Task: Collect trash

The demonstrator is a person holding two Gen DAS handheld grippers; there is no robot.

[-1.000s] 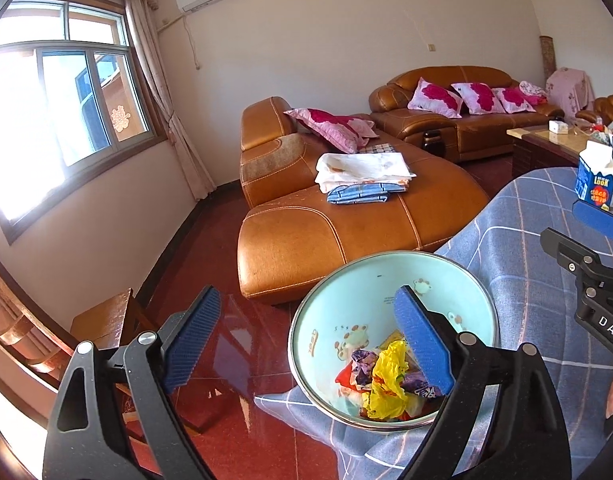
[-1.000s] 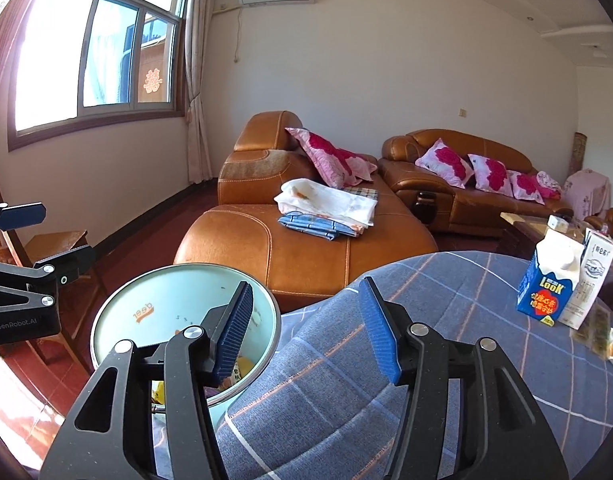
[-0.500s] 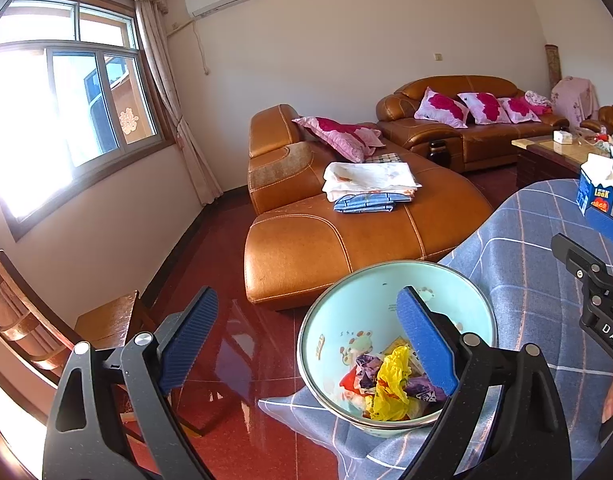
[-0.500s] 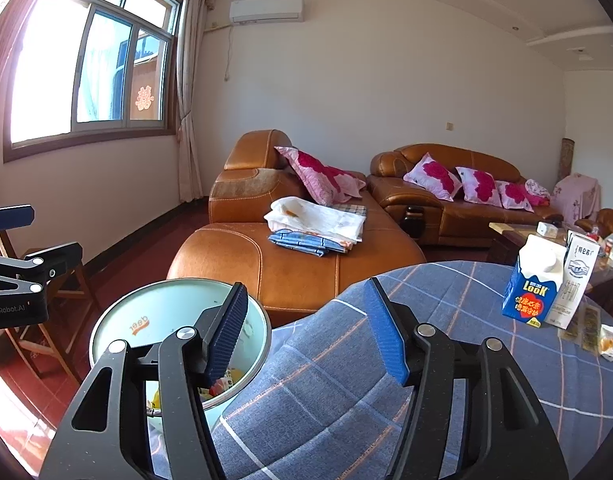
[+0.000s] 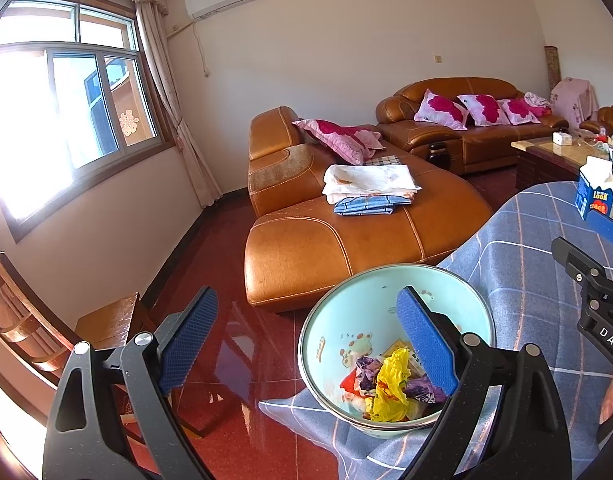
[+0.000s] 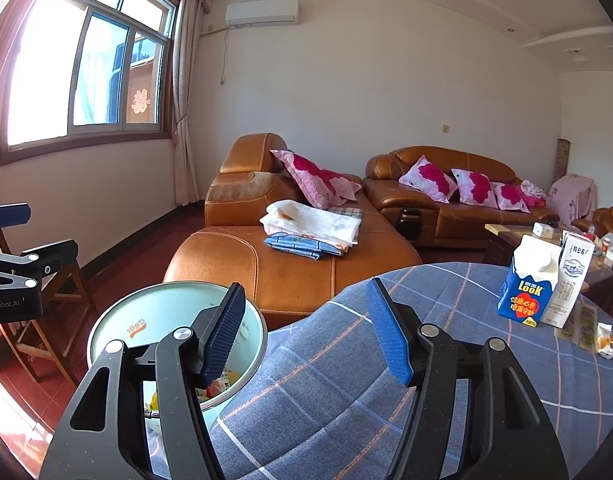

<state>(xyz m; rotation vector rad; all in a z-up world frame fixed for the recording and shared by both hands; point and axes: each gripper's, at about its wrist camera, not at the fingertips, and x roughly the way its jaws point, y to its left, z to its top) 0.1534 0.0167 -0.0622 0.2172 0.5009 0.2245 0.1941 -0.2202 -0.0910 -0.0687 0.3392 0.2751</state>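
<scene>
A pale blue basin sits at the near edge of the table with crumpled wrappers in it, yellow, purple and red; it also shows in the right wrist view. My left gripper is open and empty, above and in front of the basin. My right gripper is open and empty over the blue checked tablecloth. A blue milk carton, a white carton and small wrappers lie at the table's right side.
A brown leather sofa with folded cloths stands beyond the table. A wooden chair is at the left over the red floor. A coffee table with small items stands far right.
Both grippers have risen and drawn back a little, so the basin and table appear lower and farther. Both stay open and empty.
</scene>
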